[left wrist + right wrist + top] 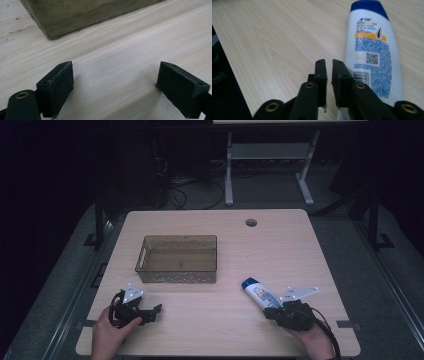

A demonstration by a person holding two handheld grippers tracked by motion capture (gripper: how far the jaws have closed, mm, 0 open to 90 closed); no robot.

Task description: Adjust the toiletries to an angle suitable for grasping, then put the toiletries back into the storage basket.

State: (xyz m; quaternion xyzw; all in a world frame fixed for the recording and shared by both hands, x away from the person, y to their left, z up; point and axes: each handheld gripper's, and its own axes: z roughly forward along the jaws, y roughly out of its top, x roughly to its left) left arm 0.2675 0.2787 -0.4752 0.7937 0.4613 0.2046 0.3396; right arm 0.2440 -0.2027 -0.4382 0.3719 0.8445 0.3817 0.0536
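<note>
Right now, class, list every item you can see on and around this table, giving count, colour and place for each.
Table: one, pale wood, centre of the high view, with a round hole near its far edge.
Bin: one, translucent brown-grey, left of centre on the table, nothing in it.
Bottle: one, white with a blue cap, lying on its side near the right front.
Desk frame: one, light grey, on the floor beyond the table.
Cables: several, black, on the floor behind.
Left hand-held gripper: black, front left, jaws wide apart, nothing between them.
Right hand-held gripper: black, beside the bottle, jaws almost together.
</note>
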